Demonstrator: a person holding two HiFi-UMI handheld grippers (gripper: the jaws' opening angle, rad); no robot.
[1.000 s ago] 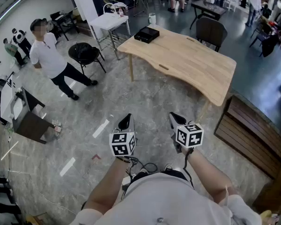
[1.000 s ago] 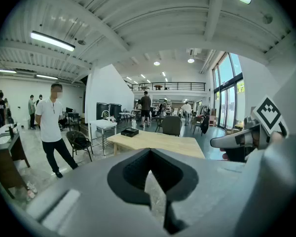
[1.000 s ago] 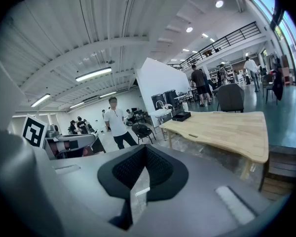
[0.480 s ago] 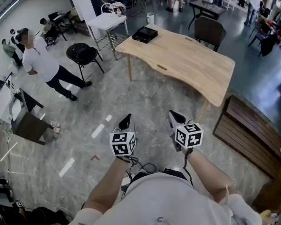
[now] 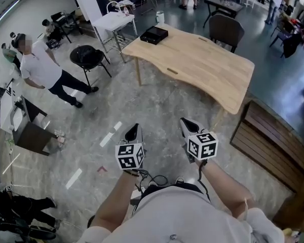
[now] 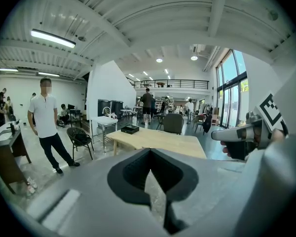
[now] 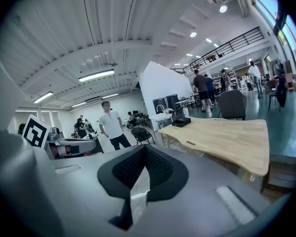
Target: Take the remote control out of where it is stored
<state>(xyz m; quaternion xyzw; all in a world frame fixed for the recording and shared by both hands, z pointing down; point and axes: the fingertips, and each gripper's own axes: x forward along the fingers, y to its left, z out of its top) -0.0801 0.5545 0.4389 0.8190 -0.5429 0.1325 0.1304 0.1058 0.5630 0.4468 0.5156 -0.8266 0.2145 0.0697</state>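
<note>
No remote control shows in any view. A flat black box (image 5: 154,34) lies on the far left corner of a light wooden table (image 5: 207,67) ahead of me; the same box (image 6: 130,129) (image 7: 180,122) appears small in both gripper views. My left gripper (image 5: 133,132) and right gripper (image 5: 186,125) are held side by side over the grey floor, well short of the table. Both point toward it. The left gripper's (image 6: 149,154) jaws meet with nothing between them. The right gripper's (image 7: 145,151) jaws are also closed together and empty.
A person in a white shirt (image 5: 38,70) stands at the left beside a black round chair (image 5: 87,57). A white side table (image 5: 111,22) is behind it. A dark chair (image 5: 225,29) sits past the wooden table. Dark wooden steps (image 5: 273,146) lie at the right.
The person in the white shirt has stepped further left. The table and box have shifted slightly up-left in the head view. Both grippers stay shut and side by side.
</note>
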